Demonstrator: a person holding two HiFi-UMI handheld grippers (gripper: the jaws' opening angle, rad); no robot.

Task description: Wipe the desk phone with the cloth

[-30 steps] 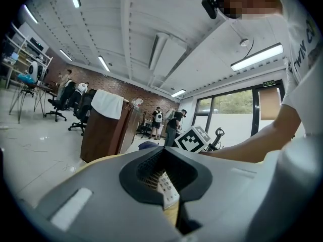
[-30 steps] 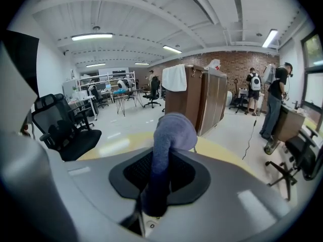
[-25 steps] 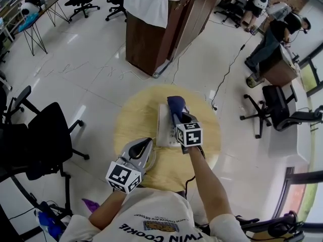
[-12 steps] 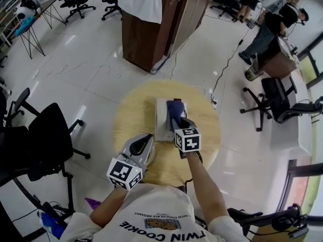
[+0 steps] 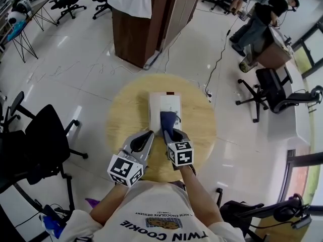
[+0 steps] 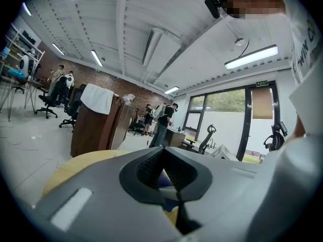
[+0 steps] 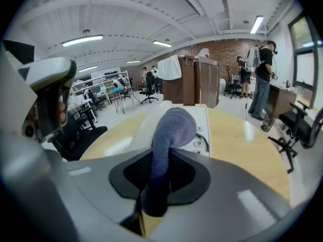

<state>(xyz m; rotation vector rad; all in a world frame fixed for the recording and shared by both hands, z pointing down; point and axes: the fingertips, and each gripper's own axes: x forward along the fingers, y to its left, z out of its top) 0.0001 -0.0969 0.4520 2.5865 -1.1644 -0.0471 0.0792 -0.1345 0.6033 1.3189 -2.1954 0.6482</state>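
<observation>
A white desk phone [image 5: 162, 104] lies in the middle of the round wooden table [image 5: 126, 110]. My right gripper [image 5: 170, 131] is shut on a dark blue cloth [image 5: 167, 119], which rests on the phone's near end. In the right gripper view the cloth [image 7: 170, 130] rises bunched from between the jaws, with the phone [image 7: 204, 127] and its keys just beyond. My left gripper [image 5: 146, 136] hovers shut over the table beside the phone's near left corner, touching nothing. In the left gripper view [image 6: 169, 178] its jaws meet and hold nothing.
A brown cabinet [image 5: 146, 29] draped with a white towel stands beyond the table. Black office chairs stand at the left [image 5: 40, 135] and right [image 5: 272, 89]. A cable [image 5: 218, 64] runs across the floor. A person [image 5: 255, 19] works at a far desk.
My right gripper has drawn the cloth along the phone from its far end toward me, to the near end. The left gripper has stayed about where it was.
</observation>
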